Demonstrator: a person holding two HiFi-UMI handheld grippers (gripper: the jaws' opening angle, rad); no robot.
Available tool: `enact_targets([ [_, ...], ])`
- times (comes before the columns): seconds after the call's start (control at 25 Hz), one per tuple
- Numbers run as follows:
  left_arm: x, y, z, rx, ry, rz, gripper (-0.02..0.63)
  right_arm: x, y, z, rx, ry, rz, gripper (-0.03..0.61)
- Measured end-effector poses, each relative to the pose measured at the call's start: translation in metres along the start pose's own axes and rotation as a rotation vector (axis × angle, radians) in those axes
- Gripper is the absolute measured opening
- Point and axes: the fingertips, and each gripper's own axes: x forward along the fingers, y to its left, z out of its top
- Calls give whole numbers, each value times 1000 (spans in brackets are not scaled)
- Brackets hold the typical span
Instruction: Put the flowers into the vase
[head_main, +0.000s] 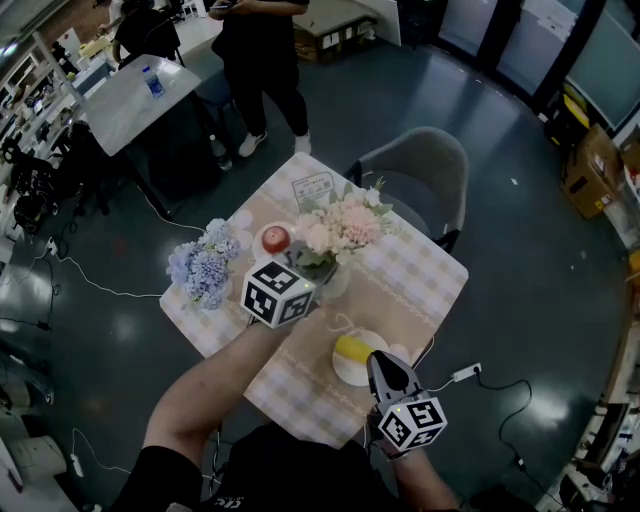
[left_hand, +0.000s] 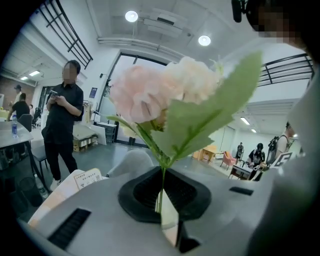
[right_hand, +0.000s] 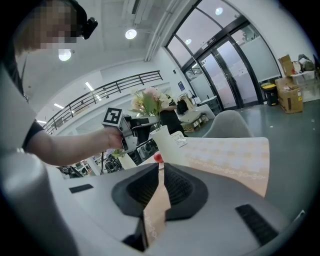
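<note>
The left gripper is pinched tight on the thin stem of the pink flowers, which stand just over the pale vase mid-table; the right gripper rests closed and empty nearby; blue flowers lie beside; best to lower the stem upright inside the rim, then release.

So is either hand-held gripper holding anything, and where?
The left hand-held gripper pinches the pink flowers by the stem; the right hand-held gripper is shut, empty.
</note>
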Motion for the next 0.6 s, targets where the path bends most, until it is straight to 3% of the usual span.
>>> enact_targets([
  [0.6, -3, 7, -10, 2, 28, 23, 17, 2, 1, -2, 2, 4, 4, 51],
])
